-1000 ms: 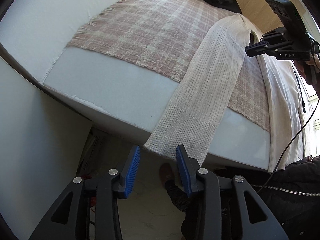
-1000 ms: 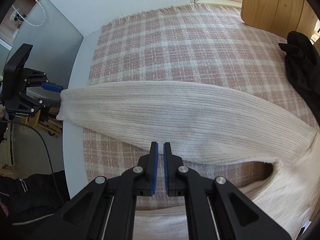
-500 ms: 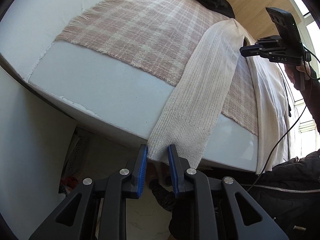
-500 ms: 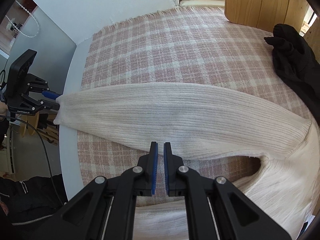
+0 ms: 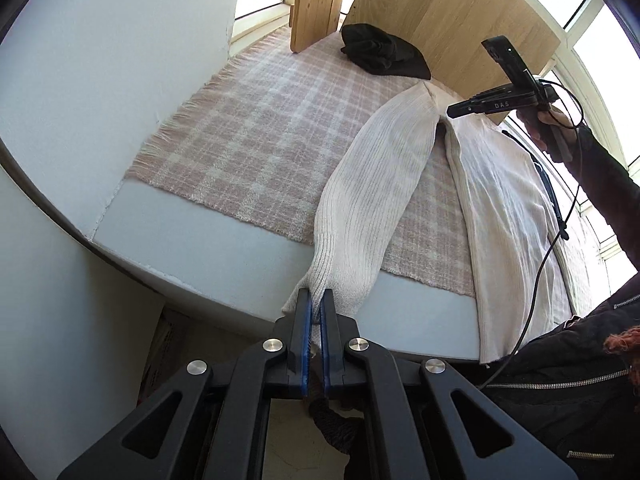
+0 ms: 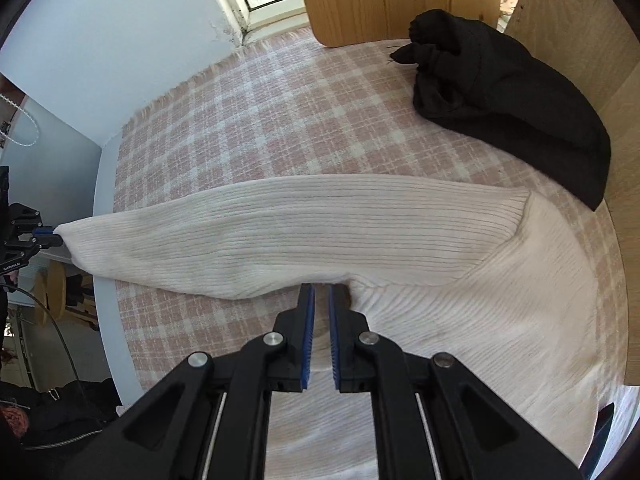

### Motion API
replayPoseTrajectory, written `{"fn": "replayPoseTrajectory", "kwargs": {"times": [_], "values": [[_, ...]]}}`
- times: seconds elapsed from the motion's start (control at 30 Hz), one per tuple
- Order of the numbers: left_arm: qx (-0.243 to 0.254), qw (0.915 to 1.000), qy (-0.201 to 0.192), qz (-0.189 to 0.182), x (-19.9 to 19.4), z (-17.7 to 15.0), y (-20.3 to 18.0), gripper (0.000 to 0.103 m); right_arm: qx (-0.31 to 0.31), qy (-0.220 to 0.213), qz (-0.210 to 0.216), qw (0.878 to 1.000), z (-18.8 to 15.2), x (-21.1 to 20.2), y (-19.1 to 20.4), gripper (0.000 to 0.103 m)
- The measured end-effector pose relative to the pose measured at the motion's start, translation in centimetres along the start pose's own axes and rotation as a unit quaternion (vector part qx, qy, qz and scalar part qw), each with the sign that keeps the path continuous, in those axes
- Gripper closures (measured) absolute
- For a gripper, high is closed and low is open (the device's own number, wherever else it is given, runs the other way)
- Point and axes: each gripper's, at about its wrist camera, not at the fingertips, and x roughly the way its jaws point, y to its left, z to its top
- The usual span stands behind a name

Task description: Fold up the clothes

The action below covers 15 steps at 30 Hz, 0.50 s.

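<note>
At the near edge of the bed (image 5: 224, 248), where the grey mattress shows beyond the plaid blanket (image 5: 256, 128), the left gripper (image 5: 315, 304) is clenched on the cuff of the sweater's sleeve (image 6: 248, 236). The cream ribbed sweater (image 5: 504, 208) lies flat along the bed's right side, its sleeve stretched out across the blanket toward that edge, with the cuff hanging just past it.

The right gripper (image 6: 321, 300) hovers just above the armpit, its blue pads nearly together with a narrow gap and nothing between them (so it grasps nothing, as far as these views show).

The step in hand looks like folding the sleeve in over the body. To do it well, I would lift the cuff only enough to clear the blanket, keep the sleeve taut so the ribs stay straight, and carry it in an arc across the torso. The right gripper could press down at the shoulder seam to fix the crease there. A black garment (image 6: 512, 92) lies near the far corner against the wooden board (image 6: 580, 40), well clear of the fold.
</note>
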Motion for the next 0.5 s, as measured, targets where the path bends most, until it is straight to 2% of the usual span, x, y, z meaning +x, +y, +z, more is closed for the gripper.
{"fn": "replayPoseTrajectory", "kwargs": {"times": [0.03, 0.1, 0.17, 0.27, 0.37, 0.5], "values": [[0.003, 1.0000, -0.007, 0.001, 0.4, 0.7, -0.5, 0.100, 0.007, 0.005, -0.008, 1.000, 0.5, -0.3, -1.3, 0.089], [0.010, 0.9997, -0.021, 0.004, 1.2, 2.1, -1.6, 0.100, 0.006, 0.019, -0.028, 0.999, 1.6, -0.5, -3.3, 0.086], [0.020, 0.9995, -0.021, 0.011, 1.0, 2.7, -2.4, 0.100, -0.030, 0.033, -0.063, 0.997, 3.1, -0.1, -3.6, 0.083], [0.030, 0.9992, -0.017, 0.023, 1.1, 3.4, -3.2, 0.100, -0.110, 0.049, -0.105, 0.987, 5.2, 1.1, -3.4, 0.074], [0.027, 0.9991, -0.009, 0.031, 1.3, 3.7, -3.2, 0.100, -0.192, 0.072, -0.110, 0.973, 6.8, 2.9, -2.5, 0.071], [0.028, 0.9989, 0.000, 0.038, 1.5, 4.0, -3.2, 0.100, -0.243, 0.111, -0.096, 0.959, 7.9, 5.0, -2.6, 0.071]]}}
